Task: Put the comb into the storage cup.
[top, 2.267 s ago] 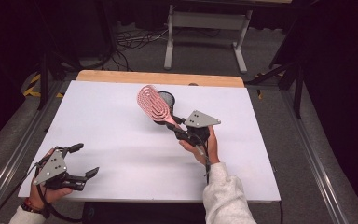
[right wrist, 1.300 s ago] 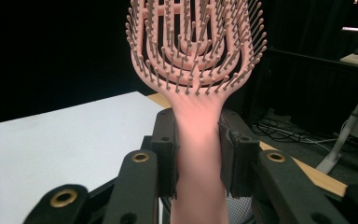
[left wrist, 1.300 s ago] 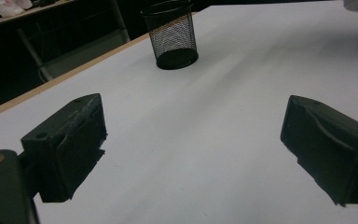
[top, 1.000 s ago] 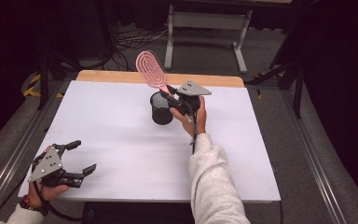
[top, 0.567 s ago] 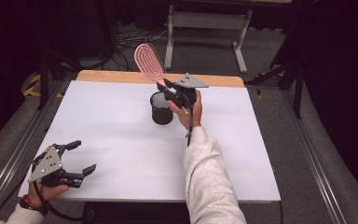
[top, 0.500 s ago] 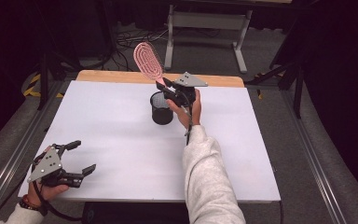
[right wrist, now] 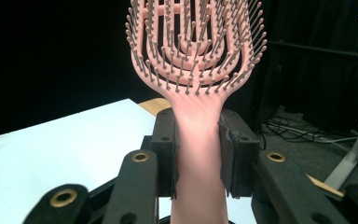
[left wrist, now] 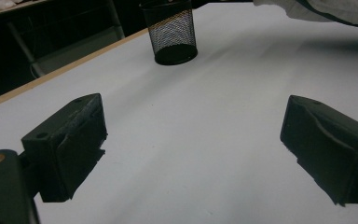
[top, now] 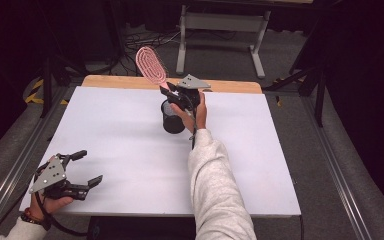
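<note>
Hairbrush (top: 151,66), pink, is clamped by its handle in the right gripper (top: 180,98), jaws closed tight on both sides of the handle. Its long axis stands near upright, bristle head up and tilted away, handle end pointing down at the black mesh cup (top: 172,117). Gripper sits directly above the cup's open mouth; likely next move is a straight lowering. Left gripper (top: 75,170), jaws wide and empty, rests well apart from the cup, near the desk (top: 260,165) edge.

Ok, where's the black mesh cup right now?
In the high view the black mesh cup stands on the white table, toward its far edge, directly under the right tongs holding the pink plastic hairbrush.
</note>
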